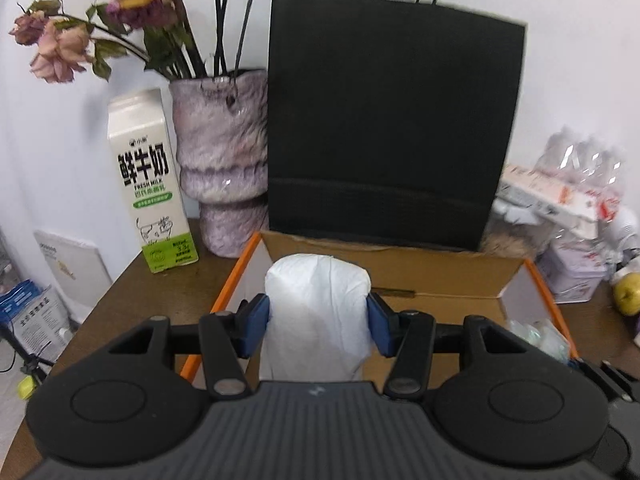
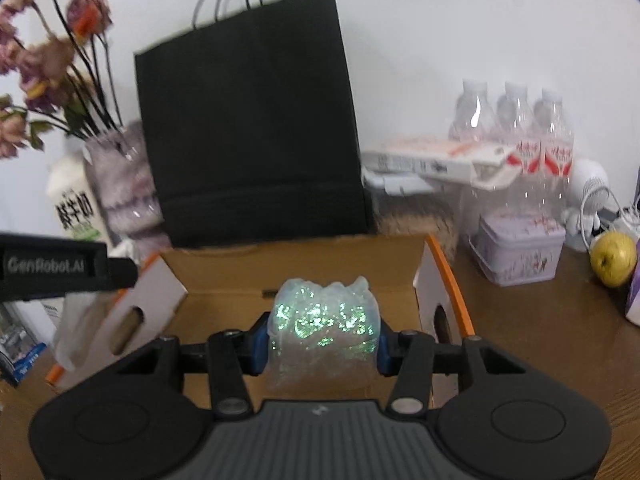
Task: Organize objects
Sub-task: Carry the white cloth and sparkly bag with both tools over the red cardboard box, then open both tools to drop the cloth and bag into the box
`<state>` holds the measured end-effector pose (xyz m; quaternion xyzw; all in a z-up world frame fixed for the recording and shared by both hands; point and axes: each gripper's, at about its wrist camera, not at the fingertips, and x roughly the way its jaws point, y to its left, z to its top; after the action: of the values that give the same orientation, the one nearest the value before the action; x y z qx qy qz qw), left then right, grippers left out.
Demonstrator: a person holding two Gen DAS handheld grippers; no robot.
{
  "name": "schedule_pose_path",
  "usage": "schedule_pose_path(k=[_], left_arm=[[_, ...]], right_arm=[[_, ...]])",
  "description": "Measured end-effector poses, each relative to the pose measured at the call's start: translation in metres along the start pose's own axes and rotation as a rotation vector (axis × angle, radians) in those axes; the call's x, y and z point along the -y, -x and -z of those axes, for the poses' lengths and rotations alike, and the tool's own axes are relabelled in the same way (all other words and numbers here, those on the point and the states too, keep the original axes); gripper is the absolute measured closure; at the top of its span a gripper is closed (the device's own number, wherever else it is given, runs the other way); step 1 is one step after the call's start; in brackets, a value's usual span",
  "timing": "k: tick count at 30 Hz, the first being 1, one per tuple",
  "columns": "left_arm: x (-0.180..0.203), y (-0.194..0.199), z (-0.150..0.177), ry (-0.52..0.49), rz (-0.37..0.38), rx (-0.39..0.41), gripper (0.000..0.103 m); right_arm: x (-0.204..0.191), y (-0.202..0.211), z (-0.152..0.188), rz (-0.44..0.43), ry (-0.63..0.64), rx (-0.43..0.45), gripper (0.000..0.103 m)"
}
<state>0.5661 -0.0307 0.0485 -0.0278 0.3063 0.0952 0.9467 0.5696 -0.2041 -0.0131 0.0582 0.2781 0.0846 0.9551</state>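
My left gripper [image 1: 318, 322] is shut on a white tissue pack [image 1: 318, 304], its blue pads pressing both sides, and holds it above the open cardboard box [image 1: 400, 268] with orange edges. My right gripper [image 2: 320, 340] is shut on a clear glittery bag [image 2: 326, 320] that sparkles green, held over the same box [image 2: 224, 280]. The left gripper's black body [image 2: 60, 266] reaches in from the left edge of the right wrist view. A corner of the glittery bag [image 1: 540, 334] shows at the box's right side in the left wrist view.
A black paper bag [image 1: 392, 120] stands behind the box. Left of it are a mottled vase [image 1: 222, 168] with dried flowers and a milk carton [image 1: 150, 184]. To the right lie water bottles [image 2: 516, 128], a flat box [image 2: 436, 160], a tin [image 2: 520, 248] and a yellow-green fruit [image 2: 612, 256].
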Motion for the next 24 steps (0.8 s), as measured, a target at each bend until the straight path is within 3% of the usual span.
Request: schedule_pose_path(k=[8, 11, 13, 14, 16, 24], left_arm=[[-0.007, -0.027, 0.001, 0.036, -0.044, -0.054, 0.047], [-0.01, -0.026, 0.002, 0.042, -0.035, -0.042, 0.029], [-0.01, -0.023, 0.003, 0.041, -0.018, -0.021, 0.015], [-0.01, -0.022, 0.003, 0.042, -0.011, -0.009, 0.0], [-0.01, -0.017, 0.003, 0.051, -0.003, 0.029, 0.0], [-0.009, 0.001, 0.004, 0.036, 0.022, 0.084, 0.0]], right_arm=[[0.0, -0.004, 0.002, -0.006, 0.001, -0.002, 0.051], [0.001, -0.006, 0.003, 0.0, -0.004, -0.008, 0.044], [0.002, -0.007, 0.002, -0.008, -0.013, -0.007, 0.024], [0.003, -0.006, 0.002, -0.011, -0.016, -0.001, 0.018], [0.003, -0.004, 0.001, -0.014, -0.017, 0.006, 0.001], [0.001, 0.001, -0.003, -0.024, -0.012, 0.008, 0.0]])
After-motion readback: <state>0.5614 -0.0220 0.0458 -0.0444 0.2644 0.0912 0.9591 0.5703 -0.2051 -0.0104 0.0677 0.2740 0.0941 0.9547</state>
